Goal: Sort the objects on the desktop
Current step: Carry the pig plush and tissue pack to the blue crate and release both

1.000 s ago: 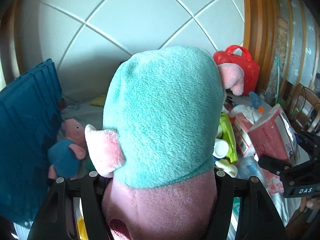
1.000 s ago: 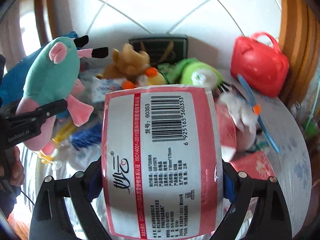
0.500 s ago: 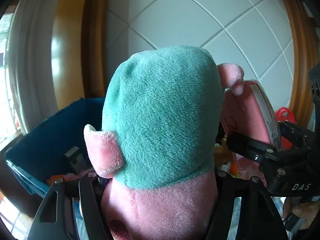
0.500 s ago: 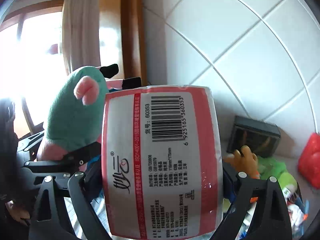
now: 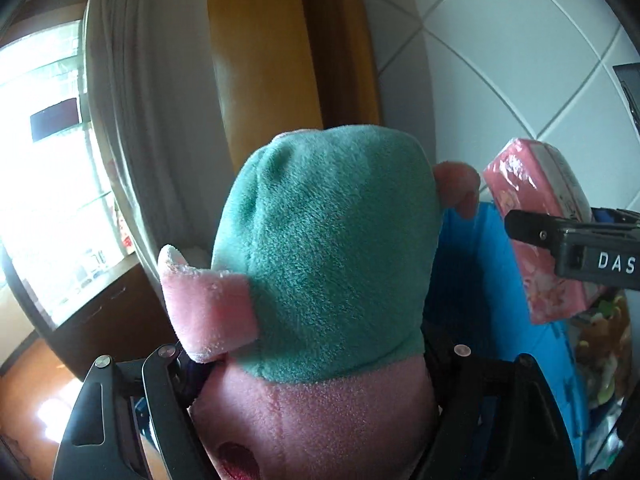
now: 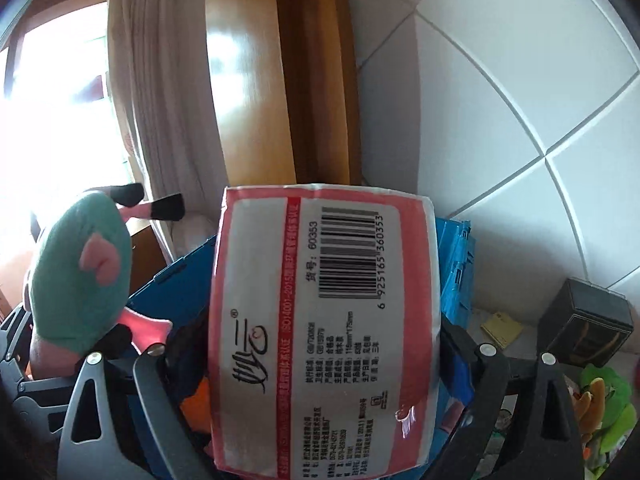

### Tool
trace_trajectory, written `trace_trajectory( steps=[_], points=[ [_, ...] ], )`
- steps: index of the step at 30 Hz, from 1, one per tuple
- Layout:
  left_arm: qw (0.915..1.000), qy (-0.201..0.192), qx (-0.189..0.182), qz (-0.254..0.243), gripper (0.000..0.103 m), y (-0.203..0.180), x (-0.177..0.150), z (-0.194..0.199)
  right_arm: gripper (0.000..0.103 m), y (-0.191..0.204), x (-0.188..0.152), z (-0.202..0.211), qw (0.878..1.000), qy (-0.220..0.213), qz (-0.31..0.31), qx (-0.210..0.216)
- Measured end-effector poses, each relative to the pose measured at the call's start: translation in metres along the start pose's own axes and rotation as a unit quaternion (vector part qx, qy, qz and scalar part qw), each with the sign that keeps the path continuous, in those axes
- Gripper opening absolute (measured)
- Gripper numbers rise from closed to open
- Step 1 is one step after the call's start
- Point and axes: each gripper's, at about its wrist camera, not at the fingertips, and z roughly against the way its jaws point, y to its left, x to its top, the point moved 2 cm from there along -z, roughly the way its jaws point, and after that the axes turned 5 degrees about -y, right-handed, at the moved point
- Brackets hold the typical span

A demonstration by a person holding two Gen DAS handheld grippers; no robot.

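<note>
A: Two loads up over the blue crate [image 6: 460, 272]. At nine o'clock, the left gripper [image 5: 316, 412] has the plush toy [image 5: 328, 264] between jaws that are easing apart; soft, light, squashy, best pinched around its pink middle.

B: At three o'clock, the right gripper [image 6: 316, 364] clamps the tissue pack [image 6: 324, 320]. Light, slick film; I'd squeeze its long sides.
</note>
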Motion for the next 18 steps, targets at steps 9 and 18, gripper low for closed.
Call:
trace_trajectory(
  steps=[9, 18],
  points=[
    [0.9988, -0.025, -0.043, 0.003, 0.093, 0.005, -0.003, -0.011, 0.099, 0.016, 0.008, 0.020, 0.999, -0.032, -0.029, 0.006],
    [0.9946, -0.058, -0.086, -0.004, 0.097, -0.018, -0.010, 0.033, 0.101, 0.007, -0.034, 0.082, 0.996, -0.068, -0.058, 0.005]
  ],
)
